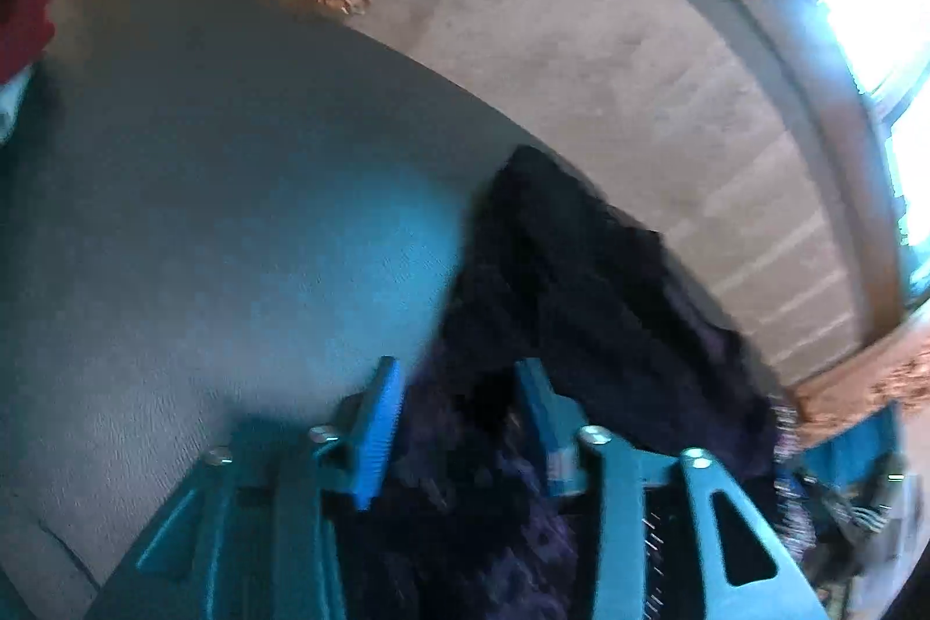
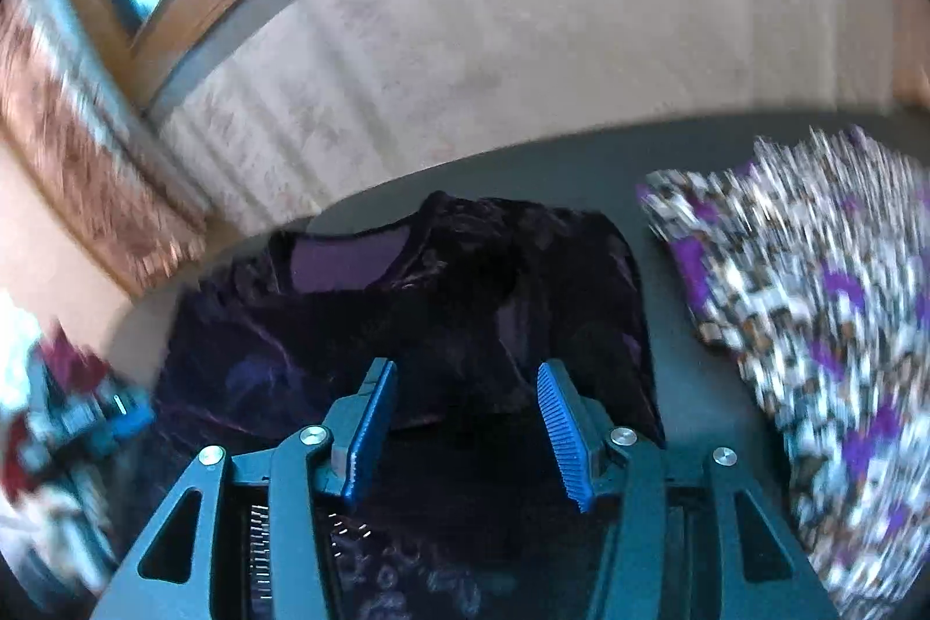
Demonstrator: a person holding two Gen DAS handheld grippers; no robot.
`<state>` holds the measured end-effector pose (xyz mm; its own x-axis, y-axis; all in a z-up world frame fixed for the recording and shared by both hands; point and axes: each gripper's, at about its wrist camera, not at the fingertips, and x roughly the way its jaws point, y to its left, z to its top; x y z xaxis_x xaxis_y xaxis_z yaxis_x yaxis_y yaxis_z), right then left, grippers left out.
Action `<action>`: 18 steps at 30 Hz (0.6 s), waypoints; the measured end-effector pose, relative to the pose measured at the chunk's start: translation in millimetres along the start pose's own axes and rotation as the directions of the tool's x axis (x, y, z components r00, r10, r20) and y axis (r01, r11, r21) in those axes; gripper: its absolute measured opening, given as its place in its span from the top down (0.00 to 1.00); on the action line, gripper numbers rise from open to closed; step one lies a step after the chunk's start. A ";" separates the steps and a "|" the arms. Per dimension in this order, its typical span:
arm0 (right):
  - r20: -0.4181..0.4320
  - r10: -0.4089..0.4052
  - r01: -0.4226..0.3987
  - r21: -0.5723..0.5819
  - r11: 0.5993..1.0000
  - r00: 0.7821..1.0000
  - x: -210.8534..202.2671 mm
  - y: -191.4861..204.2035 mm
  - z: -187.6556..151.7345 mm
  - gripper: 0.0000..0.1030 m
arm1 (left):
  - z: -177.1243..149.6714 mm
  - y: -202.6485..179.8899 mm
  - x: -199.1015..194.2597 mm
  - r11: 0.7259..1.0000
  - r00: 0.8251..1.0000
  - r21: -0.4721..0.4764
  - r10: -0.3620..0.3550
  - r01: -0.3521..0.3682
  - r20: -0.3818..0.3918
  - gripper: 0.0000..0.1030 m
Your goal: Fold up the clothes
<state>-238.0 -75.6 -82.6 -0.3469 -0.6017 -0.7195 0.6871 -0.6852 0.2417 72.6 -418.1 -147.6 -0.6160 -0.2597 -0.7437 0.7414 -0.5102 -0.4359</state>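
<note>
Purple garment (image 2: 407,329): dark, blurred; near edge hidden behind fingers.
L gripper (image 1: 459,422): fingers spread, cloth between, grip unclear.
R gripper (image 2: 465,422): spread above garment.

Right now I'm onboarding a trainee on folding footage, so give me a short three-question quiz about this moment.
1. True or false: the dark purple garment lies on the grey surface.
2. Multiple choice, right wrist view: what lies to the right of the dark garment? A) a yellow towel B) a patterned purple-and-white cloth C) a pair of shoes
3. Short answer: how do the jaws of the left gripper and the right gripper stand?

Key
1. True.
2. B.
3. Both stand apart. Dark fabric shows between the left one's fingers, and the right one is over the garment; the blur hides whether either is gripping.
</note>
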 end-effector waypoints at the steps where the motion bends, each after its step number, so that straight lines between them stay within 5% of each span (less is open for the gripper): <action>1: -0.032 -0.035 0.033 -0.058 0.998 0.999 10.2 7.6 1.2 0.49 | 1.7 -3.5 4.7 1.000 1.000 0.014 0.015 -0.015 -0.007 0.54; 4: -0.128 -0.139 0.114 -0.183 0.976 0.982 42.4 21.5 -0.6 0.52 | 4.0 -12.3 14.3 0.995 0.998 0.081 0.065 -0.063 -0.012 0.51; 6: -0.131 -0.133 0.110 -0.165 0.980 0.982 41.1 19.7 1.7 0.57 | 3.2 -11.6 13.6 0.993 0.998 0.093 0.067 -0.066 -0.008 0.51; 7: -0.130 -0.126 0.106 -0.151 0.983 0.984 39.1 18.5 3.2 0.66 | 2.8 -11.1 13.1 0.993 0.998 0.098 0.068 -0.067 -0.006 0.51; 8: -0.116 -0.112 0.094 -0.146 0.985 0.987 29.7 18.2 4.1 0.91 | 2.4 -10.5 12.6 0.992 0.998 0.103 0.068 -0.067 -0.004 0.56; 9: -0.099 -0.095 0.081 -0.143 0.986 0.990 18.2 18.0 4.8 0.93 | 2.0 -10.0 12.1 0.992 0.998 0.108 0.068 -0.068 -0.003 0.69; 12: -0.055 -0.067 0.059 -0.148 0.987 0.996 -16.8 16.5 0.2 0.93 | 0.7 -8.4 10.6 0.990 0.998 0.122 0.069 -0.069 0.003 0.78; 18: -0.147 -0.105 0.086 -0.135 0.987 0.983 -29.9 -8.2 -43.2 0.90 | -0.6 -12.5 0.6 0.986 0.998 0.156 0.057 -0.061 0.032 0.77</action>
<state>-205.7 -34.2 -91.1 -0.3196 -0.4590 -0.8290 0.7345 -0.6727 0.0893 63.1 -411.4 -142.9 -0.5812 -0.3146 -0.7505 0.7271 -0.6148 -0.3054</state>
